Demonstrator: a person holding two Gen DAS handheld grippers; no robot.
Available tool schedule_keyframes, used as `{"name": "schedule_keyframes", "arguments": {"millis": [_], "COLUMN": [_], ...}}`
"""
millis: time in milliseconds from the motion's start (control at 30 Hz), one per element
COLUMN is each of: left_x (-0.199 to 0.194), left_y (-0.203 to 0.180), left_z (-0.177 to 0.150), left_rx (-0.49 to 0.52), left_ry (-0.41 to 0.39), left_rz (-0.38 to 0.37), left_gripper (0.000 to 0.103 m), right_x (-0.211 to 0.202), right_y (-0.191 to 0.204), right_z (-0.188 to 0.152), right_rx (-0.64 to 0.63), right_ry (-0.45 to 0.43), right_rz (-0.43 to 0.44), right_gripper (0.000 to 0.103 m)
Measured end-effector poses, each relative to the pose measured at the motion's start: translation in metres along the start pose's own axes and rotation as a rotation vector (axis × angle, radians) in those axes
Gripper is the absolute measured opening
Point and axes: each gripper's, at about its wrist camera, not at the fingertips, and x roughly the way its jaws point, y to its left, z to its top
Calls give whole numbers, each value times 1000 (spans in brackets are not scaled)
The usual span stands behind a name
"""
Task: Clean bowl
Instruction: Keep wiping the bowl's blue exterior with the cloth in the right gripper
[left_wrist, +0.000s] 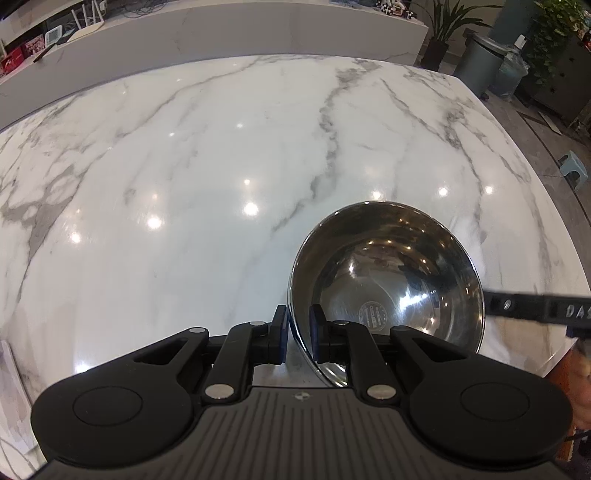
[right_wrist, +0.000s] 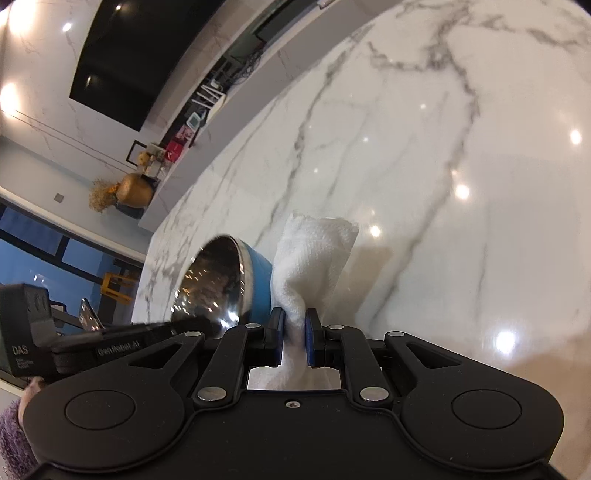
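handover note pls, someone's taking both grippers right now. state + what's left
Left gripper: shut on the near rim of the bowl, one finger inside, one outside.
Right gripper: shut on a bunched white cloth.
Bowl: steel inside, blue outside, tipped up on the marble table with its opening away from the cloth, which is beside the blue outer wall.
Done: both grips are set.
Left: no wiping visible yet. Bring the cloth into the bowl, wipe the inside, then set both down.

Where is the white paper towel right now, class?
In the right wrist view, the white paper towel is pinched in the right gripper, just right of the blue-sided steel bowl, above the marble table.
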Motion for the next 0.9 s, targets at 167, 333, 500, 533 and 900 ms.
{"name": "schedule_keyframes", "arguments": {"millis": [167, 333, 500, 533, 900], "left_x": [3, 2, 0, -1, 1], "left_y": [2, 5, 7, 8, -3], "left_z": [2, 1, -2, -3, -2], "left_rx": [-8, -35, -71, -75, 21], "left_ry": [0, 4, 14, 16, 14], "left_rz": [-13, 12, 15, 9, 3], "left_gripper": [11, 13, 32, 32, 15], "right_x": [12, 11, 11, 11, -6], "right_y": [-5, -8, -6, -6, 4], "right_z": [-10, -9, -8, -7, 9], "right_rx": [24, 40, 30, 26, -20], "right_ry": [33, 32, 38, 39, 11], "right_rz": [-4, 8, -2, -4, -4], "right_gripper": [11, 11, 11, 11, 11]}}
